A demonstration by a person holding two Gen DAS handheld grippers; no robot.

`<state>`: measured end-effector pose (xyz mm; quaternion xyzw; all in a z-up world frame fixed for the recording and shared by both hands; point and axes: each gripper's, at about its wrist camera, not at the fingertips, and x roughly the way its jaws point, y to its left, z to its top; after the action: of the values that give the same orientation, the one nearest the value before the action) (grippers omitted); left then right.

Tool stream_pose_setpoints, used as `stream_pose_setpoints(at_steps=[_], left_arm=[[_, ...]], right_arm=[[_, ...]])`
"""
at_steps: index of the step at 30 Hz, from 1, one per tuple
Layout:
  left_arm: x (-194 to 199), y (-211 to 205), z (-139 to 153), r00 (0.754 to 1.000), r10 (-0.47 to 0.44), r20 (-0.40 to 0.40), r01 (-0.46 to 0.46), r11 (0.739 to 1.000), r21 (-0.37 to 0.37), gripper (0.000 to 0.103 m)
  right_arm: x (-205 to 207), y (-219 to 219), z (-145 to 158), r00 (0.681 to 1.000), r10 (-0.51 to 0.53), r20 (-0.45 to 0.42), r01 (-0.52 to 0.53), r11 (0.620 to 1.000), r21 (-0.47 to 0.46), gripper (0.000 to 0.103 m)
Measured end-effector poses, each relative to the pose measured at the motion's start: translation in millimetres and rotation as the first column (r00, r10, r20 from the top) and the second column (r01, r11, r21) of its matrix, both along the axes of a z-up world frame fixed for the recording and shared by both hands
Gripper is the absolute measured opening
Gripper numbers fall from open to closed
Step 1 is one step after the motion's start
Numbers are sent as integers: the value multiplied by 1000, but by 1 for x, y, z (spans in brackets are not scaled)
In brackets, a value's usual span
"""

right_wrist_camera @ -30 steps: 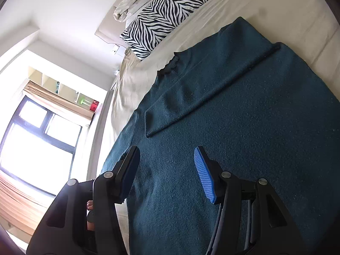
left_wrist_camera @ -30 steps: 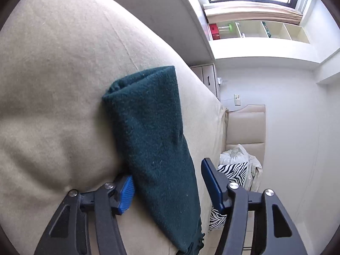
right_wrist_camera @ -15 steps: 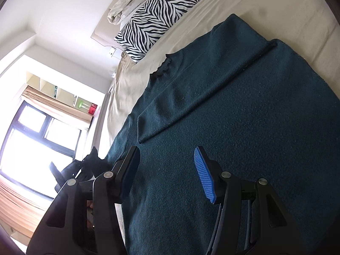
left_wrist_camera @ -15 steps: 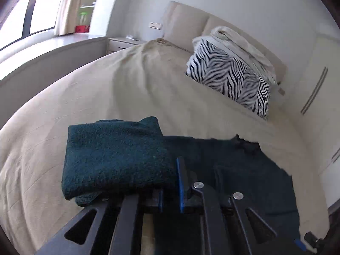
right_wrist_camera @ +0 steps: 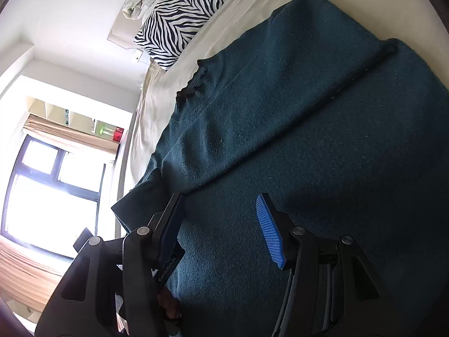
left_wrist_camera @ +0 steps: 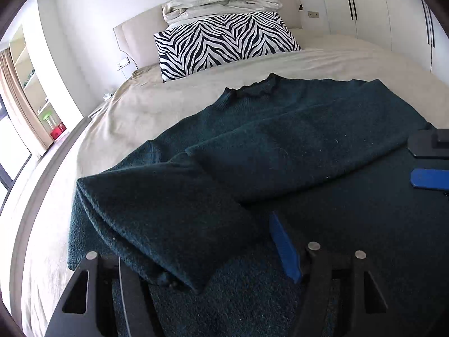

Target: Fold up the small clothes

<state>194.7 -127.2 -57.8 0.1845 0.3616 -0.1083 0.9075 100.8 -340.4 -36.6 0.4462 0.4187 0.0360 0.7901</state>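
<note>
A dark green knit sweater point(left_wrist_camera: 308, 140) lies flat on the beige bed point(left_wrist_camera: 134, 112), collar toward the pillows. Its right sleeve is folded across the body. Its left sleeve point(left_wrist_camera: 157, 216) is folded over and lies between the fingers of my left gripper point(left_wrist_camera: 202, 255), which stands open around it. My right gripper point(right_wrist_camera: 221, 224) is open and empty, low over the sweater's body point(right_wrist_camera: 322, 140). Its blue pad also shows at the right edge of the left wrist view point(left_wrist_camera: 429, 178).
A zebra-striped pillow point(left_wrist_camera: 224, 42) and a crumpled white blanket point(left_wrist_camera: 221, 0) lie at the headboard. A window point(right_wrist_camera: 50, 191) and shelves point(left_wrist_camera: 28, 78) are left of the bed. White wardrobe doors point(left_wrist_camera: 378, 8) stand at the right.
My left gripper carried the left sleeve from out on the bed over onto the sweater's body, then opened. My right gripper stayed open and sank closer to the sweater.
</note>
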Motion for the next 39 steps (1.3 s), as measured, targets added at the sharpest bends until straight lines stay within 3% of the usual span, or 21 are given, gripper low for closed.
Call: stream_pose_setpoints(at_steps=[3,5,7,9,10,12,13,14,16,19,21,23,26,28,35,36,39], left_arm=[[12,19,16,994,102,34,-99,992,-78,67],[18,19,24,989,129,73,-125,990,-67,65],[17,-2,27,990,60,128,-64,998,21,55],[9,-37,24,980,-58,191,26,986,166,48],[4,-57,17,971,-132,197,78,962,261,48],[-4,-91,-1,950,-252,184,150,887,438,48],[-8,-99,-6,941,-279,193,159,865,475,50],[-12,-102,-4,937,-281,206,155,866,475,55],[-16,-97,3,941,-255,221,141,892,429,90],[-25,-74,13,963,-205,176,139,935,326,98],[-26,-45,20,986,-136,97,118,978,173,98],[-27,-6,23,998,-57,27,58,998,-21,98],[-30,46,23,999,38,-40,-46,973,-227,89],[-28,71,20,995,71,-72,-91,943,-321,73],[-23,113,-2,978,122,-169,-187,870,-455,60],[-24,116,-2,978,126,-168,-191,861,-471,60],[-25,122,-2,977,131,-167,-198,846,-495,60]], right_arm=[[5,4,-1,1000,-13,9,13,1000,24,53],[-2,1,1,999,-30,23,29,999,29,53],[-12,-8,0,998,-59,16,59,998,25,53],[-26,-22,-3,995,-102,15,101,994,34,53],[-33,-29,-3,992,-122,16,121,992,35,53],[-47,-45,-3,985,-169,18,168,985,36,53],[-53,-53,-4,982,-188,18,187,982,40,53],[-58,-60,-4,979,-204,16,203,978,43,53],[-64,-69,-5,976,-218,10,217,975,36,53],[-62,-74,-6,980,-200,7,200,980,23,53],[-54,-70,-5,985,-173,10,173,985,20,53],[-38,-55,-1,992,-122,28,121,992,22,53],[-3,-17,10,998,0,58,1,1000,-13,53],[22,7,14,995,72,65,-70,997,-37,53],[93,67,-10,981,186,-61,-189,981,-47,51],[98,74,-12,977,200,-76,-204,977,-62,49],[106,94,-13,966,236,-103,-249,959,-137,22]])
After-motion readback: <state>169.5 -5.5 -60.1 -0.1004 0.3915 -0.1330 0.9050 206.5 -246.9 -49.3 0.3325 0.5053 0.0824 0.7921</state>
